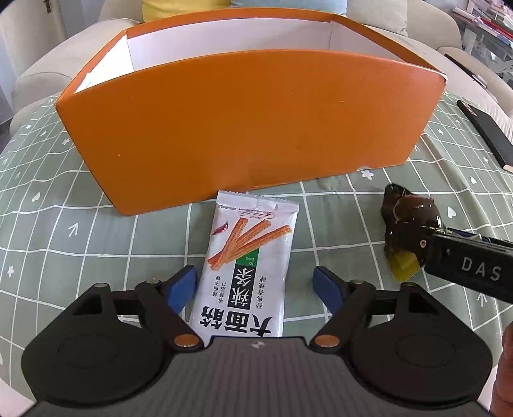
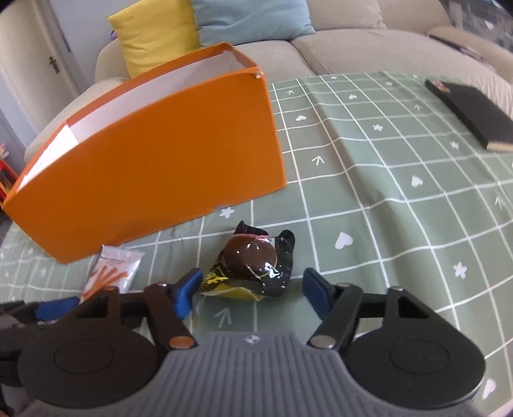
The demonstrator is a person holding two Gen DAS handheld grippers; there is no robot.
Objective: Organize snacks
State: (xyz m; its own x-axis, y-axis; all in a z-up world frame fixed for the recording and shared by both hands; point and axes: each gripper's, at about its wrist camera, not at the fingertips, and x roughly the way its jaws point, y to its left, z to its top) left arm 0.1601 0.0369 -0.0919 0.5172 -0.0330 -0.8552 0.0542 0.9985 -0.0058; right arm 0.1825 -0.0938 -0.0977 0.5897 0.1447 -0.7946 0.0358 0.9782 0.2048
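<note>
A tall orange box [image 1: 250,128] with a white inside stands open-topped on the green checked tablecloth [image 1: 80,231]. In front of it lies a white packet of spicy strips [image 1: 247,266], flat between the fingers of my left gripper [image 1: 255,285], which is open with gaps on both sides. To its right a dark brown glossy wrapped snack [image 2: 253,266] with a yellow end lies on the cloth between the blue pads of my right gripper [image 2: 251,287]. The left pad is at the wrapper's edge, the right pad stands clear, so that gripper is open. One of its fingers [image 1: 465,266] overlaps the same snack [image 1: 410,215].
A black notebook [image 2: 474,115] lies at the far right of the table. Behind the table is a beige sofa [image 2: 352,48] with a yellow cushion [image 2: 154,35] and a blue cushion [image 2: 250,19]. Bare cloth stretches right of the box.
</note>
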